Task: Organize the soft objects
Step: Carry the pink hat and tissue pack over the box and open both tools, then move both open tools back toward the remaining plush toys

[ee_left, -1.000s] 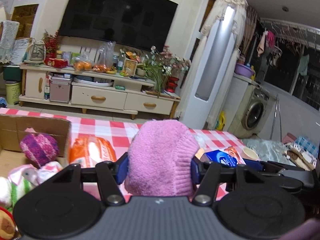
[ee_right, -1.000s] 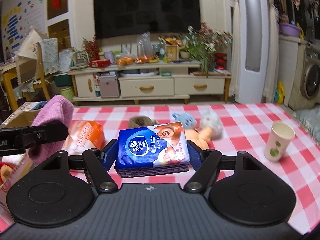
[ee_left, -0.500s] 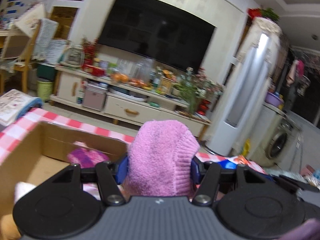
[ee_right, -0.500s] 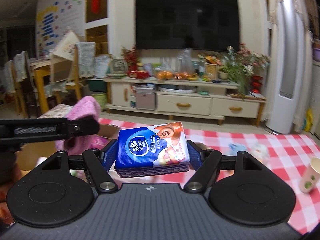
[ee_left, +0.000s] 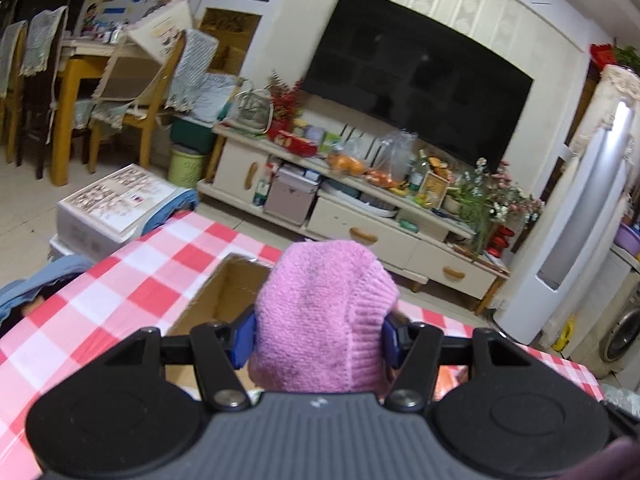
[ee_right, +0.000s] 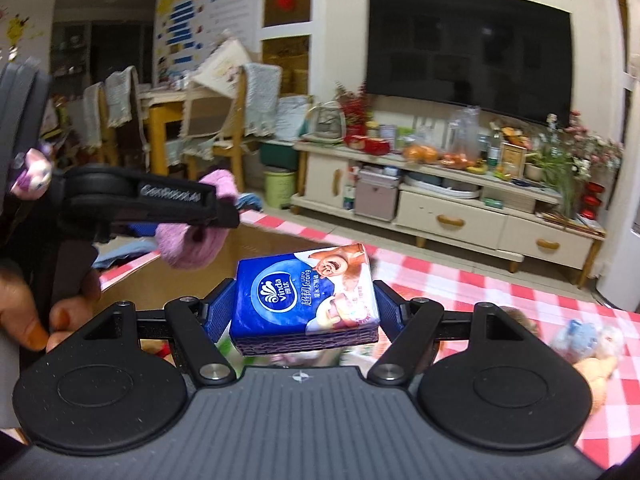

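Pink knitted hat is clamped in the left gripper directly above the cardboard box; the tissue pack, pinched by the right gripper, is held just beside.

On the checked tablecloth stands an open cardboard box, above which the left gripper holds a knitted hat, with the right gripper and its tissue pack to its right, and a TV cabinet behind the table.
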The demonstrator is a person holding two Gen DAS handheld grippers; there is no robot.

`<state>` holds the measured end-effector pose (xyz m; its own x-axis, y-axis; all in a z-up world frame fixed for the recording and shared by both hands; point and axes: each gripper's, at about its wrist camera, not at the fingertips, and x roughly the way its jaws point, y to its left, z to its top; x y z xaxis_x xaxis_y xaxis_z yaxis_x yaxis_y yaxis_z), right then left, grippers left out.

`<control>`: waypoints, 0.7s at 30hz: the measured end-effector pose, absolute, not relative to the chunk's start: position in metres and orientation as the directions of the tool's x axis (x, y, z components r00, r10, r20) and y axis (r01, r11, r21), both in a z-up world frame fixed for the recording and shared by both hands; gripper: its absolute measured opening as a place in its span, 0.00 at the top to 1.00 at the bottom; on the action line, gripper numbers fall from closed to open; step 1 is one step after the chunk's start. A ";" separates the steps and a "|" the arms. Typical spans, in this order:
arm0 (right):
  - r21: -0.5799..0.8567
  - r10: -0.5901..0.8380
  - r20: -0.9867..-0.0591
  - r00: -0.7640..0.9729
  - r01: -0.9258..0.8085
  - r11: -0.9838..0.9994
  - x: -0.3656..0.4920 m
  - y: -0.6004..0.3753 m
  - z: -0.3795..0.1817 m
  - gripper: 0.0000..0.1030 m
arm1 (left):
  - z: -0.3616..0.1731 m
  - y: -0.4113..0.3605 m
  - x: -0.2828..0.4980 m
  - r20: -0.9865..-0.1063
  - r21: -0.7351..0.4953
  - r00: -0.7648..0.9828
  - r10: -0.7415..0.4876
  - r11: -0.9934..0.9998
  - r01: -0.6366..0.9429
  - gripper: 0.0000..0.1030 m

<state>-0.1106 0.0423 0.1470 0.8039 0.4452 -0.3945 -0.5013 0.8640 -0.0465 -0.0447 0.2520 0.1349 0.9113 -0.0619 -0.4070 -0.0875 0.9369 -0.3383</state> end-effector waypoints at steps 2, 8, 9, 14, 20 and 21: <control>-0.050 0.459 -0.405 0.791 -0.520 0.852 -0.113 0.048 0.145 0.13 | 0.133 0.259 -0.042 -0.422 -0.343 0.905 -0.051 0.933 -0.107 0.42; -0.059 0.478 -0.439 0.760 -0.556 0.829 -0.114 0.056 0.141 0.12 | 0.127 0.266 -0.039 -0.458 -0.316 0.888 -0.028 0.939 -0.133 0.42; -0.061 0.477 -0.447 0.757 -0.557 0.828 -0.113 0.062 0.140 0.12 | 0.127 0.267 -0.038 -0.464 -0.313 0.885 -0.027 0.940 -0.136 0.42; -0.090 0.460 -0.480 0.747 -0.564 0.821 -0.114 0.068 0.132 0.01 | 0.125 0.268 -0.038 -0.486 -0.304 0.874 -0.019 0.941 -0.149 0.27; -0.115 0.453 -0.463 0.762 -0.558 0.822 -0.129 0.063 0.133 0.02 | 0.126 0.264 -0.039 -0.488 -0.278 0.873 0.000 0.948 -0.155 0.16; -0.115 0.450 -0.458 0.766 -0.554 0.825 -0.129 0.060 0.133 0.02 | 0.127 0.264 -0.039 -0.487 -0.278 0.873 0.003 0.947 -0.158 0.15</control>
<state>-0.1294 0.0602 0.1332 0.7661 0.4505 -0.4584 -0.5538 0.8247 -0.1151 -0.0391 0.2637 0.1267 0.8734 0.0028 -0.4870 -0.1581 0.9475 -0.2781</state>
